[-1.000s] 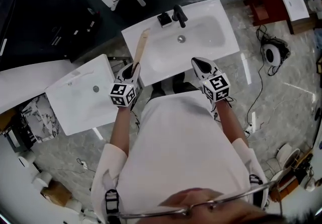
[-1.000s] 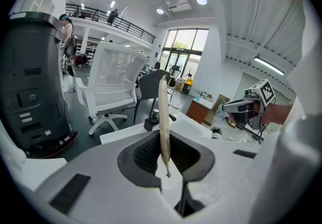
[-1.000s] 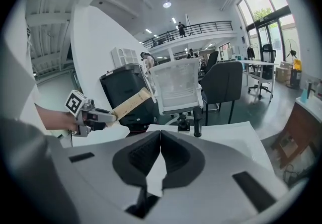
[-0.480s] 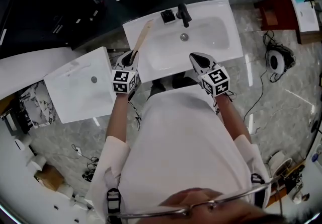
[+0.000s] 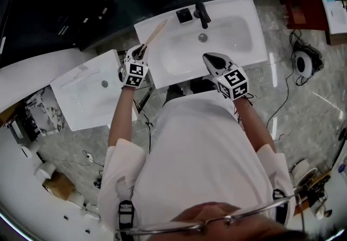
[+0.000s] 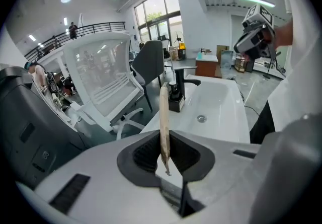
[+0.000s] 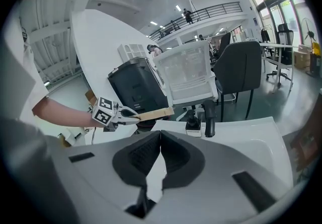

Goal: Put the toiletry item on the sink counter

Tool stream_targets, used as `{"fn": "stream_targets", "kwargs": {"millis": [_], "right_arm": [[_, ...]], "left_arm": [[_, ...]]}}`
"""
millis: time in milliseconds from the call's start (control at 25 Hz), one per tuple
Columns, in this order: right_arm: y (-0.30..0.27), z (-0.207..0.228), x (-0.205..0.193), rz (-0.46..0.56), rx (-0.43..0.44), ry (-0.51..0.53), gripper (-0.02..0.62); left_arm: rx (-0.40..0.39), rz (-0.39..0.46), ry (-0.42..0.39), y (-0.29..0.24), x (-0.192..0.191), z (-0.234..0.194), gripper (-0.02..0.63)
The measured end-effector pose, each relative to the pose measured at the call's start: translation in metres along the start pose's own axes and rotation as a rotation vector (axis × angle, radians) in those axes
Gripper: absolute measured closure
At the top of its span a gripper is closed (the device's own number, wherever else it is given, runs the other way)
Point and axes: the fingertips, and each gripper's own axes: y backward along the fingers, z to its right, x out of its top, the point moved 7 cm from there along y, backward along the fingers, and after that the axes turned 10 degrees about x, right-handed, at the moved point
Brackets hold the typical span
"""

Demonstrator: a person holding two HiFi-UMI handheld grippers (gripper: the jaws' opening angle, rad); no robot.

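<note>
A white rectangular sink counter (image 5: 249, 12) with a black tap (image 5: 203, 14) stands on a grey marbled floor (image 5: 303, 104) in an open office hall. The left gripper (image 5: 139, 52) is clamped on a thin tan wooden stick (image 5: 156, 33), perhaps a toothbrush, which juts out over the counter's left end. The right gripper (image 5: 212, 60) is closed on nothing, above the front rim.

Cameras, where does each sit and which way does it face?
Head view: on the person's head, looking steeply down at the sink; shirt, both arms, left gripper and right gripper show.
Left gripper view: on the left gripper, looking along jaws shut on the stick toward the faucet; the right gripper shows upper right.
Right gripper view: on the right gripper, looking over shut, empty jaws across the sink; left forearm shows.
Shared: each gripper view shows the other gripper; all show the faucet.
</note>
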Motion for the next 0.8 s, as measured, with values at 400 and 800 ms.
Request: {"fn": "stream_targets", "kwargs": {"millis": [400, 800], "right_arm": [[-0.008, -0.002, -0.004, -0.002, -0.042, -0.068, 0.589], [-0.015, -0.011, -0.021, -0.002, -0.113, -0.156, 0.589]], "left_arm": [[-0.060, -0.035, -0.294, -0.065, -0.016, -0.007, 0.563], [-0.064, -0.003, -0.491, -0.109, -0.019, -0.021, 0.563]]}}
